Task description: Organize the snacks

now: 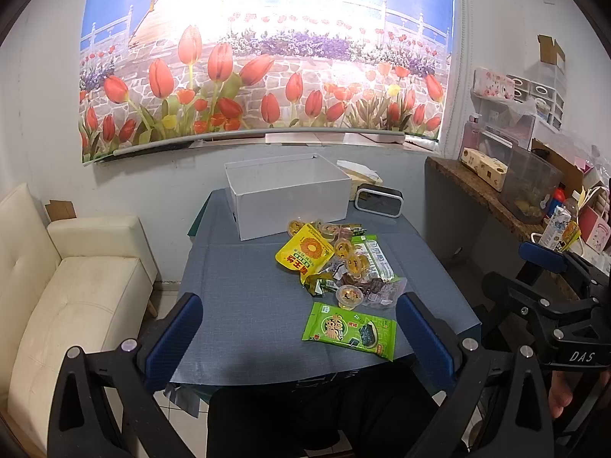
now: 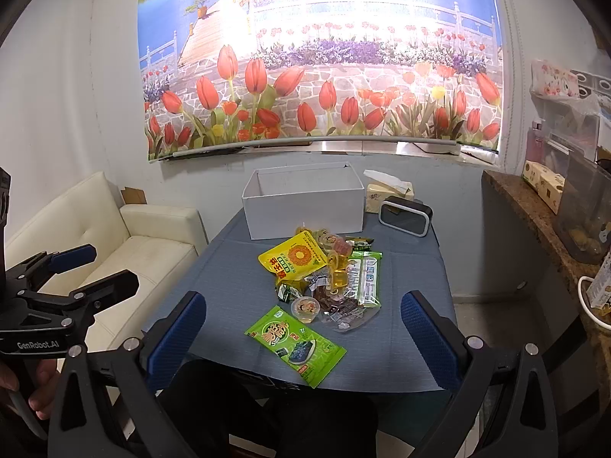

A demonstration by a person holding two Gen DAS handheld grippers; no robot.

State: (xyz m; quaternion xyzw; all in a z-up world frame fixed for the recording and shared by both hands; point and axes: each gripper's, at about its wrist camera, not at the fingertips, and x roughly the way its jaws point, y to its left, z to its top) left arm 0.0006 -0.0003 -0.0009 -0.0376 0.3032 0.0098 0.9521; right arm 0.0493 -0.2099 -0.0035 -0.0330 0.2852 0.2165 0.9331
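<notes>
- Left gripper (image 1: 298, 339): black plastic frame, angular struts, silver round screws at the joints
- Fingers (image 1: 173, 337) faced with blue textured pads, cross-hatched
- Right gripper (image 2: 301, 339): same black frame, same blue pads, silver screws
- White lettering "DAS" on one black body seen from the left wrist view, "GenRobot.AI" on the other seen from the right wrist view
- Dark clothing low in both views, black
</notes>
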